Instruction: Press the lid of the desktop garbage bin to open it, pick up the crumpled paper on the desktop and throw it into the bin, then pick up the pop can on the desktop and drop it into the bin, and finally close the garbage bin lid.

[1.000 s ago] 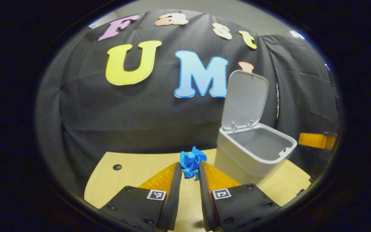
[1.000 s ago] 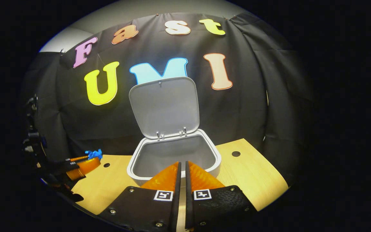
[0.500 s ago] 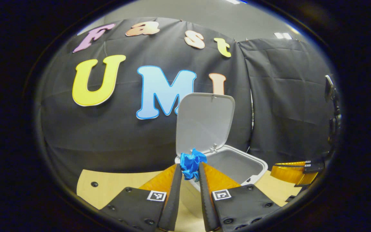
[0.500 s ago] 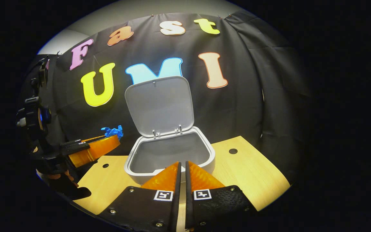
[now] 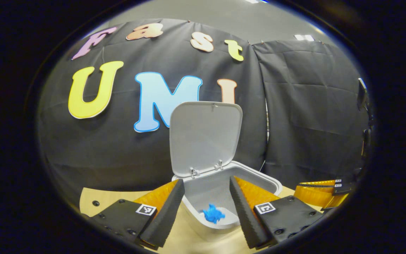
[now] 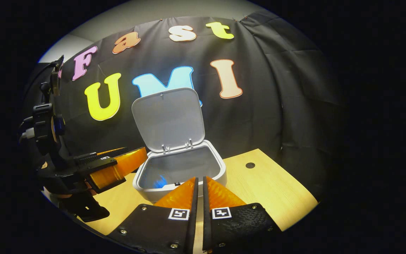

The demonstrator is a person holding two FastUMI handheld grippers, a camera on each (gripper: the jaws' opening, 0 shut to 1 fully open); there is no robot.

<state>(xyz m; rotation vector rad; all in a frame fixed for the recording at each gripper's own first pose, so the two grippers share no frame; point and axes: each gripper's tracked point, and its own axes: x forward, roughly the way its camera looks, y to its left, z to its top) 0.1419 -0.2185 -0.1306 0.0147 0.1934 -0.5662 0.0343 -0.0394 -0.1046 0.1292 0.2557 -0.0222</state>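
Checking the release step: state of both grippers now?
Left gripper: open, empty; paper lies in the bin.
Right gripper: shut, holding nothing.

In the right gripper view, the bin's (image 6: 180, 169) near rim hides most of the blue crumpled paper (image 6: 160, 182). At lower left, the hand (image 6: 53, 193) holding the left gripper (image 6: 127, 163) is largely obscured.

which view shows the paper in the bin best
The left gripper view: the paper lies in plain sight inside the bin. In the right gripper view, the near rim hides most of it.
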